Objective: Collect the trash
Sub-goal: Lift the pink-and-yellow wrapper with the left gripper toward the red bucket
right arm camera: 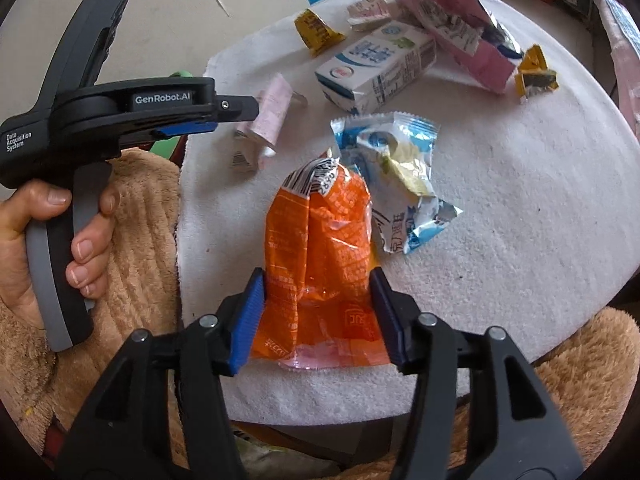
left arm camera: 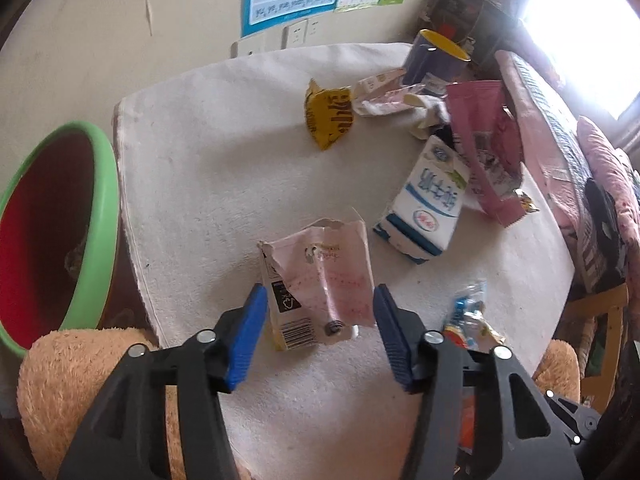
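A crumpled pink drink carton (left arm camera: pixel 320 276) lies on the white cloth of the table (left arm camera: pixel 220 160). My left gripper (left arm camera: pixel 318 300) hovers over it, open, a blue pad on each side and neither pressing. The right wrist view shows that gripper (right arm camera: pixel 240 114) from the side, held in a hand above the same carton (right arm camera: pixel 268 116). My right gripper (right arm camera: pixel 316 284) is open around an orange snack wrapper (right arm camera: pixel 320 232) that rests on the cloth. A blue-and-white wrapper (right arm camera: pixel 396 168) lies just beyond it.
A bin with a green rim (left arm camera: pixel 100 220) and red inside stands left of the table. Farther back lie a white-blue milk carton (left arm camera: pixel 424 208), a yellow wrapper (left arm camera: pixel 330 116), a pink bag (left arm camera: pixel 484 148) and a blue mug (left arm camera: pixel 432 60). Tan plush fabric (left arm camera: pixel 80 380) borders the near edge.
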